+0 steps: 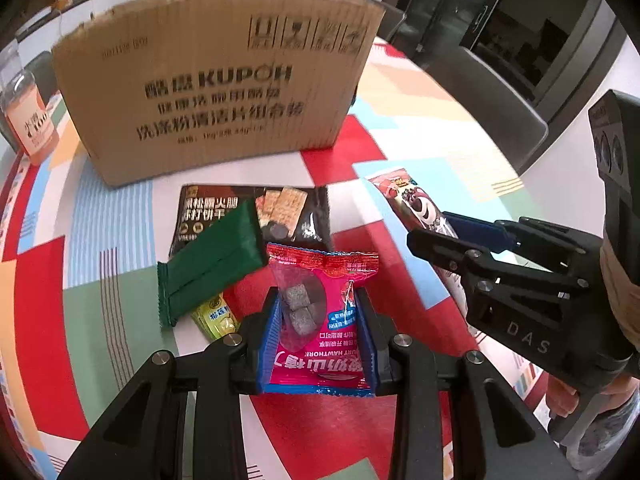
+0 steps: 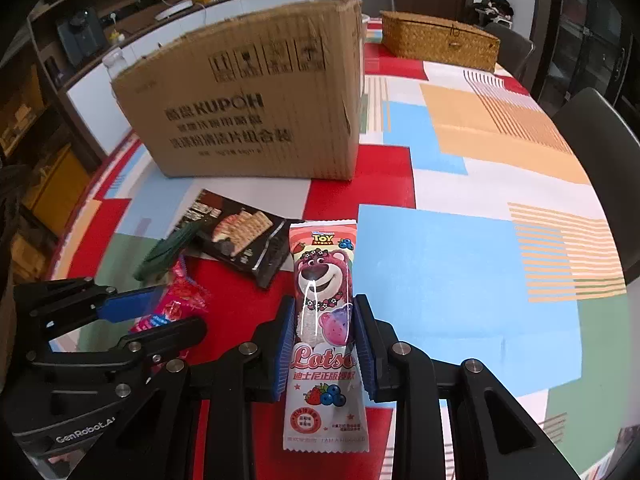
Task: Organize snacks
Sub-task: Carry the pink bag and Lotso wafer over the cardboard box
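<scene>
Left tool [image 1: 318, 332] clamped on a glossy pink hawthorn packet [image 1: 320, 316], ribbed blue pads [image 1: 270, 340] pressing both crinkled sides, clear window showing two grey cubes

Right tool [image 2: 324, 344] closed around a long, shiny Lotso packet [image 2: 325, 332], pink bear print, flat sealed ends, lower end lying between the fingers

Beside the pink packet: matte green wrapper [image 1: 208, 268] with serrated ends, resting partly over a black cracker pouch [image 1: 256, 216] and a small yellow-green sachet [image 1: 216, 318]

All on a table [image 2: 460, 260] under a smooth cloth of red, blue, green and orange blocks

Behind the snacks: upright corrugated cardboard box [image 1: 216, 88], printed KUPOH, ragged top edge

Further back on the table, near its far edge: woven lidded basket [image 2: 440, 40]

Left of the box: clear plastic jar [image 1: 28, 112] with orange label
</scene>
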`<state>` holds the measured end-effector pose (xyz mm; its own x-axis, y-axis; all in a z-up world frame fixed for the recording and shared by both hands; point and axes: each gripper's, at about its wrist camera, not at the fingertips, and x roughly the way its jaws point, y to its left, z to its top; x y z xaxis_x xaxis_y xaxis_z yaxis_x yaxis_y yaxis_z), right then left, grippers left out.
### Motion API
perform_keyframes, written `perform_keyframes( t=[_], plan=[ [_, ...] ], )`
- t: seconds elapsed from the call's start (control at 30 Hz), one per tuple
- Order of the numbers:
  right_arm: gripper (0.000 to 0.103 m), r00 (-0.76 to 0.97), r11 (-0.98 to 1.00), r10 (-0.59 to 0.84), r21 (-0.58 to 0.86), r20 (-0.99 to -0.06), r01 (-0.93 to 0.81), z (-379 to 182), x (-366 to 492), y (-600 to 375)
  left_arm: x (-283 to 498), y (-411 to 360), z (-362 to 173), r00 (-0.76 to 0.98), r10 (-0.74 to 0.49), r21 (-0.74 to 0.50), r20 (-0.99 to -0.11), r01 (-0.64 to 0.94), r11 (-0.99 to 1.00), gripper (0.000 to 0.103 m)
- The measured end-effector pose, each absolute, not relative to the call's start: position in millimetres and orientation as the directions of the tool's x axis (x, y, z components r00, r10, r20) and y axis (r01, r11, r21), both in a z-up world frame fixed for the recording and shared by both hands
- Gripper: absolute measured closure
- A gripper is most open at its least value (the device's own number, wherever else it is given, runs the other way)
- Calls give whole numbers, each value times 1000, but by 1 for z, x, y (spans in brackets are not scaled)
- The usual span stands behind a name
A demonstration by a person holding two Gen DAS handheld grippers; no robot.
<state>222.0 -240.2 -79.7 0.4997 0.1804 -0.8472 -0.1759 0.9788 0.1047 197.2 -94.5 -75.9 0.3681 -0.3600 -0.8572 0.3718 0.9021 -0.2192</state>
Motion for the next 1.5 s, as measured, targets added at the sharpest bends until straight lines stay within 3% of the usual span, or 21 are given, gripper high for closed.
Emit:
perform_keyframes(
  t=[0.57, 1.1, 1.5],
  plan=[
    [73, 634, 974, 211, 106, -744, -200, -16, 216, -226, 201, -66, -3, 533, -410, -231, -740, 370, 900, 69],
    [73, 724, 966, 244, 100, -645, -237, 38, 245, -206, 225, -42, 69, 698, -389, -175, -602, 359, 917, 69],
    [73, 742, 961, 262, 100, -617, -256, 63, 285, -193, 256, -29, 97, 757, -349, -137, -552, 331, 934, 68]
  ],
)
